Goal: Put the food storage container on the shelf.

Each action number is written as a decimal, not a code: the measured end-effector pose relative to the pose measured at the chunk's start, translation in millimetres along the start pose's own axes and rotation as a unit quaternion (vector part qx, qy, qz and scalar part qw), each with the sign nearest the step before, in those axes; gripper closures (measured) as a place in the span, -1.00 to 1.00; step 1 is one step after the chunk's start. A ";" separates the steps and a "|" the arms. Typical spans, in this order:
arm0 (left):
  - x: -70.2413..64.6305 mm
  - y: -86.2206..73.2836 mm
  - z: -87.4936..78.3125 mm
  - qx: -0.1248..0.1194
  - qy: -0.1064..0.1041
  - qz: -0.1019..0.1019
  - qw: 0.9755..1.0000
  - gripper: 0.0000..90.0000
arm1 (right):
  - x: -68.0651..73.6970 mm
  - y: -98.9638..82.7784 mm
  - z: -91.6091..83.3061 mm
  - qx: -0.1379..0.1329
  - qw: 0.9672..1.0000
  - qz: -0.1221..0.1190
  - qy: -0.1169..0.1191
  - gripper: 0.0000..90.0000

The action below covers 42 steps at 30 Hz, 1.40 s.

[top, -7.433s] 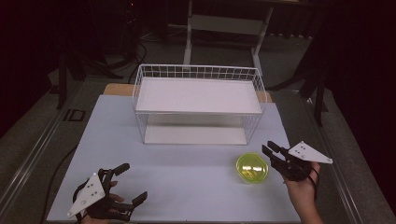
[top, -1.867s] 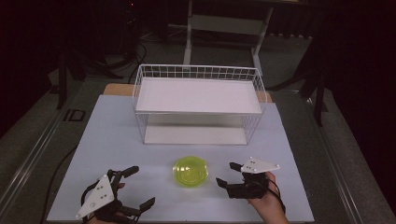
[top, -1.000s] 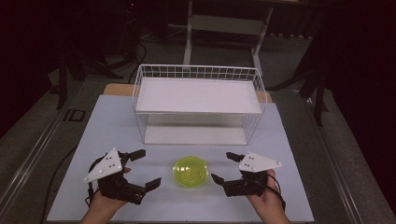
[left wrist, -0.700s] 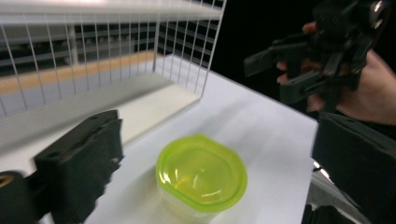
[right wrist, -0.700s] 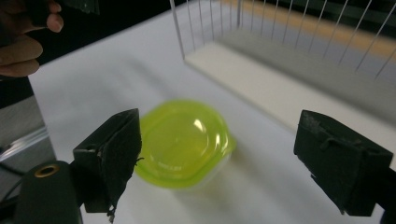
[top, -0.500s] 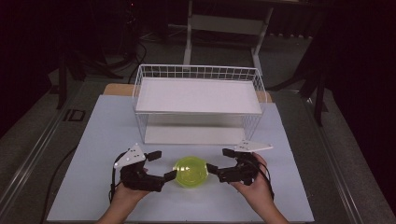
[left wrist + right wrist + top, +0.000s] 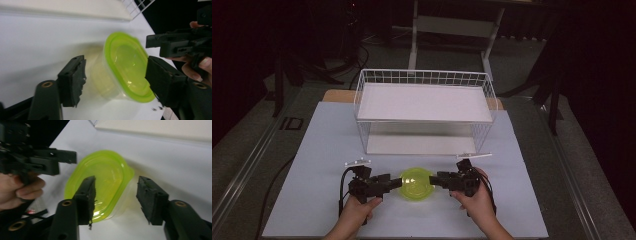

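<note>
A round lime-green container with a lid [image 7: 416,183] stands on the white table near its front edge. My left gripper [image 7: 394,184] reaches it from the left, my right gripper [image 7: 437,179] from the right, both lying low and level. In the left gripper view the container [image 7: 125,67] is between the jaws of the left gripper [image 7: 117,80]; one pad is at the lid's rim, the other stands off the wall. In the right gripper view the jaws of the right gripper [image 7: 118,196] straddle the rim of the container [image 7: 105,175], with a gap on one side. Both pairs of jaws have just been closing.
A white wire basket shelf [image 7: 424,100] stands behind the container, at the middle of the table, with a low opening under its tray. The table's front edge is just behind the hands. Dark floor and frame legs surround the table.
Both grippers have moved inward and down to the container from either side. Their jaws have narrowed around it. The container has stayed in place over the last second.
</note>
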<state>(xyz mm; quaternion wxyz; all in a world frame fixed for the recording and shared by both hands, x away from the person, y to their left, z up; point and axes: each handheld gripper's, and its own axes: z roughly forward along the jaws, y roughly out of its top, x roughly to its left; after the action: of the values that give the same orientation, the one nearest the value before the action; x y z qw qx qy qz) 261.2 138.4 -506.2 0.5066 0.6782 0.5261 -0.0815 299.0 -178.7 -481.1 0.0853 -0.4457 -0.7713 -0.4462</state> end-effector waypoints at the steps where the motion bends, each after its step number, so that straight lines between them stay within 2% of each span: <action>1: 0.0 0.0 0.0 0.000 0.000 0.000 1.000 -0.16 | 0.0 0.0 0.0 0.000 1.000 0.000 0.000 0.12; 2: 3.0 -1.8 1.8 0.011 -0.009 -0.016 1.000 -0.16 | -1.1 -0.3 1.3 0.006 1.000 0.012 0.006 0.17; 3: 5.1 -3.0 2.7 0.014 -0.025 -0.027 0.999 0.00 | -3.1 -0.6 3.7 0.013 1.000 0.024 0.013 0.27; 4: 6.0 -4.0 3.0 0.016 -0.024 -0.036 0.999 0.06 | -4.2 -0.6 4.9 0.014 0.999 0.033 0.019 0.31; 8: 4.5 -6.0 5.8 0.036 -0.019 -0.029 0.999 0.35 | -5.8 -0.5 9.3 0.025 0.998 0.050 0.013 0.42; 9: 4.3 -6.5 6.8 0.042 -0.023 -0.028 0.998 0.41 | -5.6 -0.7 9.9 0.027 0.998 0.051 0.011 0.44; 11: 3.0 -7.9 6.5 0.039 -0.020 -0.022 0.999 0.52 | -4.8 -1.0 11.3 0.033 0.998 0.048 0.005 0.51; 13: 0.9 -8.6 6.9 0.035 -0.025 -0.027 0.999 0.64 | -3.3 -1.7 13.0 0.037 0.998 0.049 0.003 0.63; 14: -1.3 -8.9 7.5 0.038 -0.017 -0.022 0.999 0.65 | -1.2 -2.0 13.5 0.037 0.998 0.045 0.002 0.66; 15: -3.0 -9.1 9.3 0.048 -0.020 -0.023 0.998 0.65 | 1.0 -2.0 13.6 0.034 0.999 0.040 -0.002 0.69; 16: -5.0 -10.0 9.5 0.046 -0.015 -0.020 0.999 0.67 | 2.9 -1.8 13.7 0.032 0.999 0.038 -0.002 0.72; 18: -7.1 -9.7 7.9 0.046 -0.012 -0.027 0.998 0.72 | 7.7 -0.7 12.1 0.030 0.999 0.031 -0.012 0.75; 20: -11.3 -8.9 4.0 0.036 0.002 -0.018 0.999 0.81 | 12.5 -0.4 9.9 0.024 0.999 0.016 -0.021 0.78; 22: -14.2 -8.2 2.1 0.033 0.004 -0.015 0.999 0.82 | 18.5 -0.5 8.0 0.022 0.999 -0.002 -0.030 0.78; 25: -16.3 -6.3 0.1 0.031 0.000 -0.016 0.999 0.82 | 22.5 1.2 4.7 0.016 0.999 -0.011 -0.033 0.78; 28: -19.4 -2.6 -2.0 0.033 -0.003 -0.019 0.999 0.82 | 23.7 3.5 1.5 0.015 0.999 -0.009 -0.031 0.78; 34: -28.5 8.9 -9.2 0.027 -0.012 -0.010 1.000 0.82 | 29.3 11.8 -9.0 0.002 1.000 -0.017 -0.026 0.78; 36: -34.8 17.6 -14.0 0.024 -0.018 -0.010 1.000 0.83 | 34.6 20.0 -17.1 -0.008 0.999 -0.025 -0.025 0.78; 39: -46.4 26.4 -19.7 0.017 -0.009 -0.005 1.000 0.83 | 39.2 27.7 -24.4 -0.016 0.999 -0.032 -0.024 0.78; 42: -57.1 38.1 -25.1 0.008 -0.010 0.002 1.000 0.82 | 44.6 37.6 -34.3 -0.028 0.999 -0.040 -0.021 0.78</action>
<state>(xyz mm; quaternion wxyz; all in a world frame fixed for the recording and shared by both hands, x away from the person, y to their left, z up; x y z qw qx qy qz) 256.1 124.4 -434.7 0.5063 0.6827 0.5189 -0.0913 292.4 -169.9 -414.4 0.0386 -0.4263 -0.7773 -0.4610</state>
